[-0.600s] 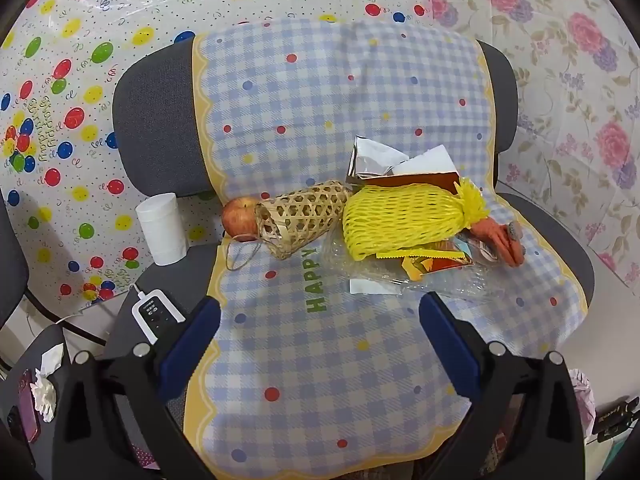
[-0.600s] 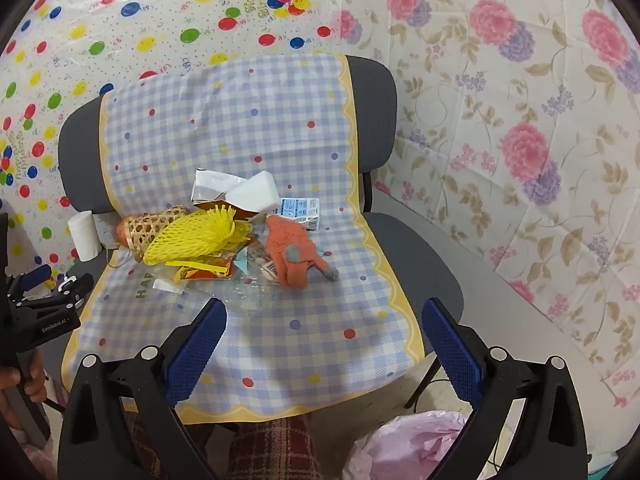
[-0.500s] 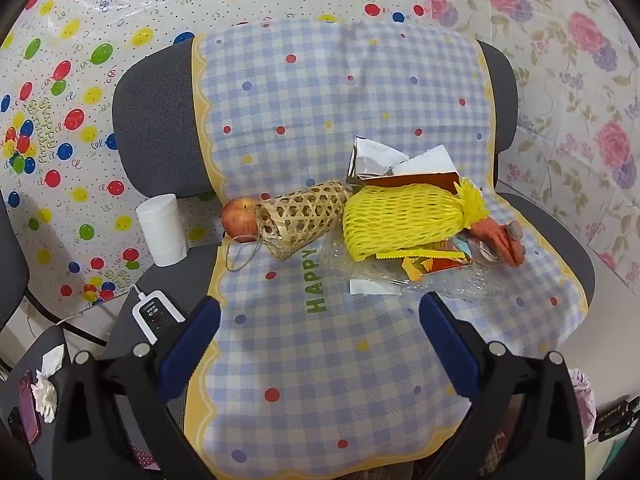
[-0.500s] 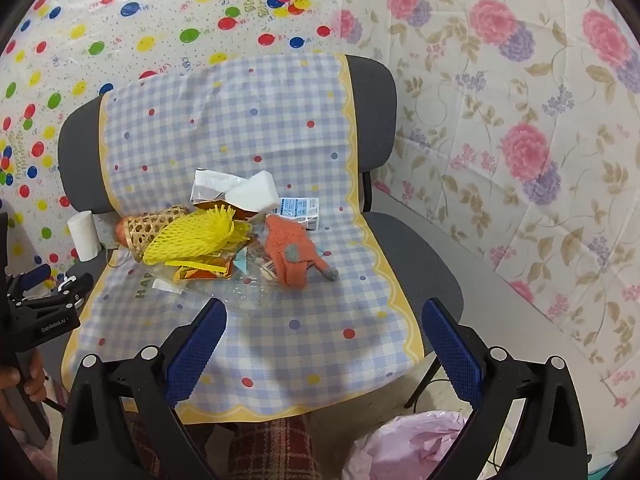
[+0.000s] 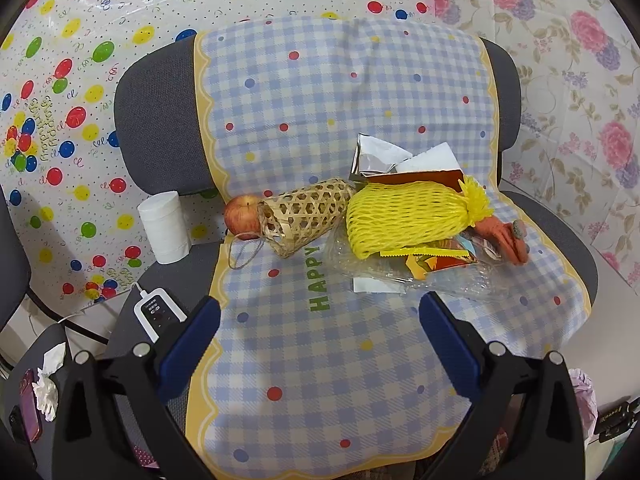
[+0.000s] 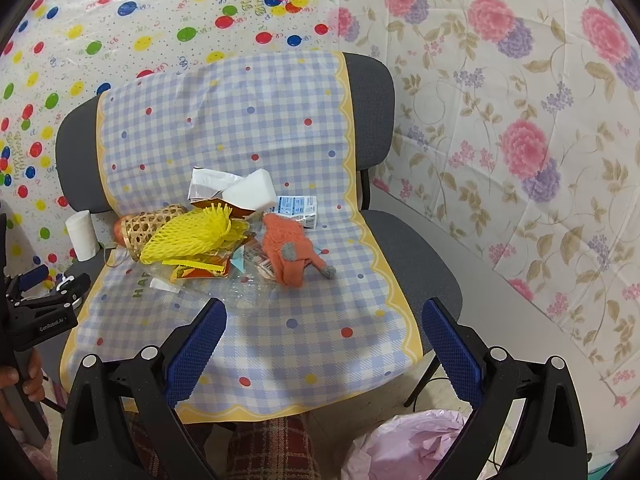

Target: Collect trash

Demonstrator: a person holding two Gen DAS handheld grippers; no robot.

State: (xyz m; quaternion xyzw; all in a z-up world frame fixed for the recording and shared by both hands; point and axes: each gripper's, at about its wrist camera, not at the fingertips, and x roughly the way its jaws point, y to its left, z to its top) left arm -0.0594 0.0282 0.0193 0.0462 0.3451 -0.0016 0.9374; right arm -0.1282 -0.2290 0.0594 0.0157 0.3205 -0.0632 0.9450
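On the seat of the grey fabric chair [image 6: 416, 264], covered with a blue checked plastic cloth [image 5: 320, 360], lies the trash: a yellow foam fruit net [image 5: 404, 216], a crinkled clear plastic wrapper [image 5: 452, 280] and a white folded paper [image 6: 250, 192], with a woven bamboo basket [image 5: 308, 214] at the left. The left gripper [image 5: 320, 324] and the right gripper [image 6: 324, 328] hang near the front edge, both with blue padded fingers wide apart and holding nothing. A pink thin plastic bag [image 6: 404, 444] is low, near the right gripper.

Yellow foam net [image 5: 404, 216] atop wrappers [image 5: 436, 258] and clear plastic [image 5: 400, 276] (crumpled), mid-seat
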